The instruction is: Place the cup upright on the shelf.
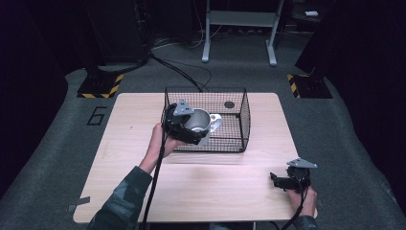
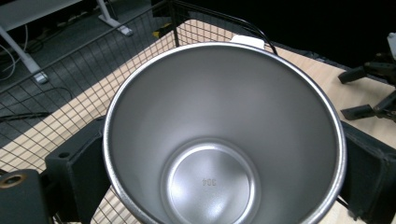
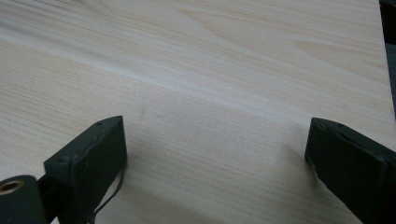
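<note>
surface: light wood table (image 1: 119,143), rectangular, rounded corners, faint seam running across it about mid-depth
grain: pale, fine lines, clear in the right gripper view (image 3: 210,70)
floor: grey carpet (image 1: 52,143) under and around the table
on table, far half: black wire basket (image 1: 242,120), open top, sits roughly centred left-to-right, back wall near the far edge
basket mesh: seen close in the left gripper view (image 2: 56,93), table wood visible through it
basket floor: small dark round spot (image 1: 229,104) near the back right
near half: bare wood
near-left edge: small grey tape tab (image 1: 82,201) sticking out
</note>
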